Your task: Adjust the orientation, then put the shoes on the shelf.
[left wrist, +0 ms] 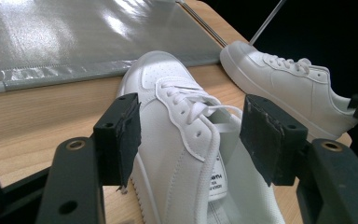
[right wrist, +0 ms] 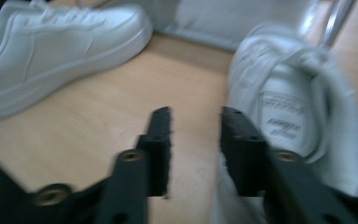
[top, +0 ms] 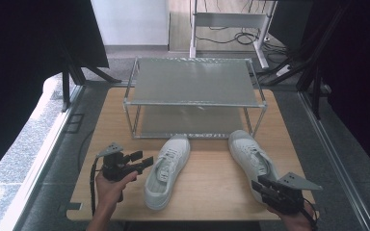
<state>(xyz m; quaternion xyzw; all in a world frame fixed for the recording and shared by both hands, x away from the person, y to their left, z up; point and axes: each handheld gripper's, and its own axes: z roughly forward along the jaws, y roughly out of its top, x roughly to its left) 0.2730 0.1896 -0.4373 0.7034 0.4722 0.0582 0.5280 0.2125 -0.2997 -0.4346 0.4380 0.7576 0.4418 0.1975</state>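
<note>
High view: wooden table point(top: 207, 185) carrying a two-tier metal rack point(top: 195, 96) at the far side. Two white shoes in front of the rack, toes toward it: left shoe point(top: 167, 169) near the table middle, right shoe point(top: 251, 159) to its right, well apart. Left gripper point(top: 142, 161) held in the left hand point(top: 110, 188), just beside the left shoe at its outer side, jaws apart and pointing toward the shoe. Right gripper point(top: 262, 188) held in the right hand point(top: 294, 219) at the near right corner, at the heel end of the right shoe; contact cannot be told from here.

Left gripper view: left gripper point(left wrist: 193, 133) jaws wide apart, nothing between the pads. Left shoe point(left wrist: 186, 154) lying just beyond the jaws, laces and tongue label visible. Right shoe point(left wrist: 289, 88) farther off at upper right. Lower shelf of the rack point(left wrist: 93, 37) behind both.

Right gripper view (blurred): right gripper point(right wrist: 195, 140) jaws apart with a narrow gap, bare table point(right wrist: 121, 102) showing between them. Right shoe point(right wrist: 298, 107) heel opening just beside the right-hand jaw; touching or not, cannot tell. Left shoe point(right wrist: 65, 42) at upper left, well apart.
</note>
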